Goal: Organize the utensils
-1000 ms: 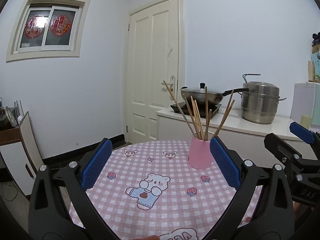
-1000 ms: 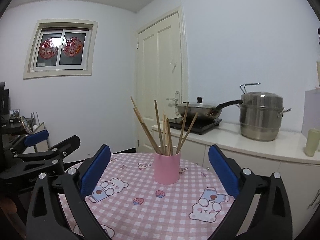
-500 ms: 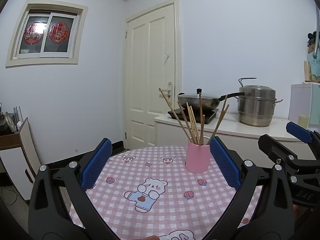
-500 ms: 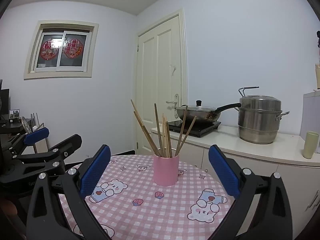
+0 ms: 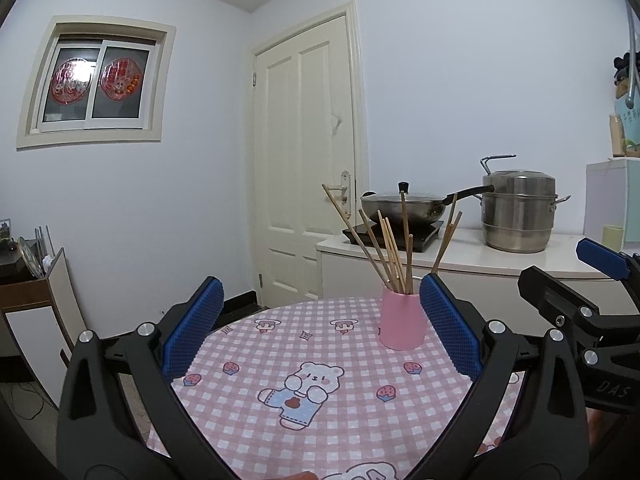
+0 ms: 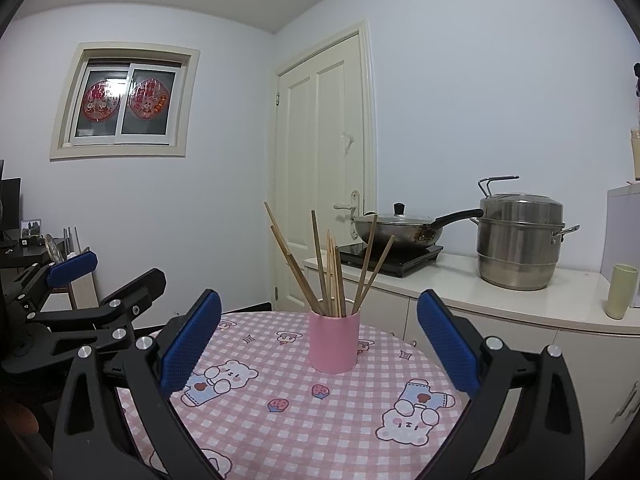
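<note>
Hovering wide open, empty: left gripper (image 5: 320, 328), right gripper (image 6: 318, 336) | pink gingham tablecloth (image 6: 304, 420), kitchen | "DAS" moulded on right gripper

White walls, cream door (image 5: 308, 160), small window (image 5: 96, 84).

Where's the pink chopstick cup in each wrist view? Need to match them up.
Left wrist: pink cup right of centre on the checked tablecloth, partly hidden behind the left gripper's right blue pad.
Right wrist: pink cup near centre, in the gap of the open right gripper.
Shared landmark: steel steamer pot on the counter behind.
</note>
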`<state>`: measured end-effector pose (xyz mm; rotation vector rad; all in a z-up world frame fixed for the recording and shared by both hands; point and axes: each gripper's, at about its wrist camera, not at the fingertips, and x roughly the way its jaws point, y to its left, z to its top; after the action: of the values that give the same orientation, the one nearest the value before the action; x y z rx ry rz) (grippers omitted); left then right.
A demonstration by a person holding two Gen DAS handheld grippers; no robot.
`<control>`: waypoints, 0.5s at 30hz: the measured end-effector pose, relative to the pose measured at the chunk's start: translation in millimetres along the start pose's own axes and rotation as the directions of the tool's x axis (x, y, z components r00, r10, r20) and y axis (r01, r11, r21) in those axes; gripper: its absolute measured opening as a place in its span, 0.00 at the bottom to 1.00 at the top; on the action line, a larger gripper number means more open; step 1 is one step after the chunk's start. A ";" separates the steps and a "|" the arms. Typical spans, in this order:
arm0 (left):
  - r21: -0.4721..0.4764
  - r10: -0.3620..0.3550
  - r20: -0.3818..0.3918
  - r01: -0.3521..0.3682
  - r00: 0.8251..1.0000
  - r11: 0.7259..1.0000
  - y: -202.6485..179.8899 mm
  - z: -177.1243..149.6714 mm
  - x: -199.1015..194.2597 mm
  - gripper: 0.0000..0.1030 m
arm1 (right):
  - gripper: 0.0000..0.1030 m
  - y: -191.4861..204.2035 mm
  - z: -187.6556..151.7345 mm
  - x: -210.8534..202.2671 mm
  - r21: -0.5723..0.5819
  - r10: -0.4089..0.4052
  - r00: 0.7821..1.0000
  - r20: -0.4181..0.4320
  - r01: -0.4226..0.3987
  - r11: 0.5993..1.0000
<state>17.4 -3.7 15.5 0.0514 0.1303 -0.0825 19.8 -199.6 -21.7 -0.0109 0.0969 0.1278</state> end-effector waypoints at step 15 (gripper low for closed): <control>0.001 0.020 0.014 -0.020 1.000 1.000 -1.5 1.4 0.0 0.94 | 0.92 1.6 0.6 1.4 0.002 0.002 1.000 0.000 -0.002 1.000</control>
<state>17.5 -5.2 16.8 0.0531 0.1161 -0.0633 21.0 -197.8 -21.2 -0.0089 0.0972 0.1293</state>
